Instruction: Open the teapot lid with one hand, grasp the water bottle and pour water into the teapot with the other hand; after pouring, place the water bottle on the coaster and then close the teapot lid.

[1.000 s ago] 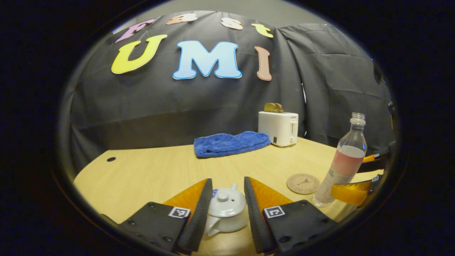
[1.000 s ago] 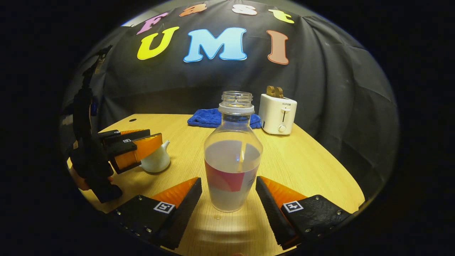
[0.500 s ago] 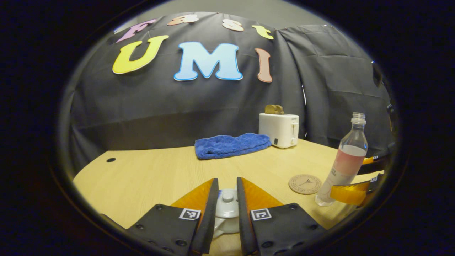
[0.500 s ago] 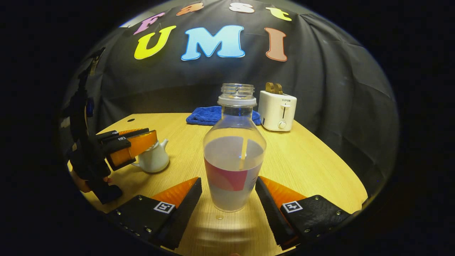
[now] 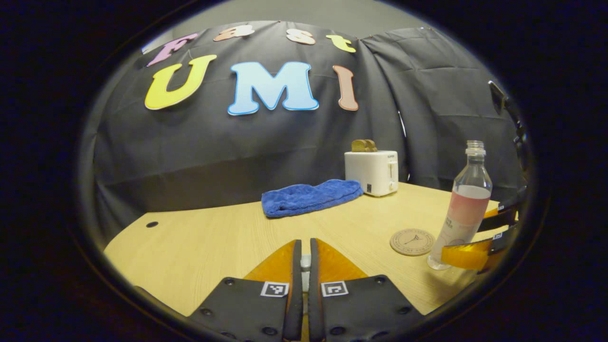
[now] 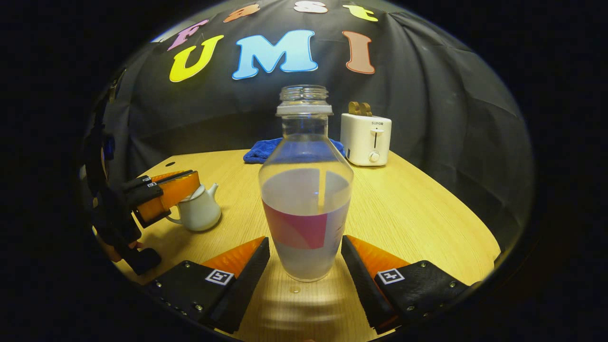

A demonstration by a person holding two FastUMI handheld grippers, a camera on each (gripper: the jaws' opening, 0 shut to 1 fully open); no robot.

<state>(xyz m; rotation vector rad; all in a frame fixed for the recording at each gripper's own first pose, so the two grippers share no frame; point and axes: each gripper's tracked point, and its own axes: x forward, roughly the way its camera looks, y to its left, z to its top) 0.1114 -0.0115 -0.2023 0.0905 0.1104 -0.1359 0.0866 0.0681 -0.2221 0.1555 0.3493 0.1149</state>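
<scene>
Left gripper view: left gripper (image 5: 302, 266) nearly closed, a sliver of the white lid knob (image 5: 305, 262) pinched in the slit between the fingers. Round cork-like coaster (image 5: 412, 242) toward the bench's (image 5: 199, 242) right edge, clear plastic water bottle (image 5: 463, 206) just beside it, flanked by the right gripper (image 5: 479, 242).

Right gripper view: right gripper (image 6: 304, 263) spread wide, bottle (image 6: 305, 190) upright between the fingers, apparently untouched on both sides. Uncapped, part full, pink-banded. Glossy white ceramic teapot (image 6: 197, 211) near the bench's left edge, left gripper (image 6: 164, 192) over its top. Fluffy blue towel (image 6: 266, 149) and smooth white toaster (image 6: 365, 140) along the far edge.
</scene>
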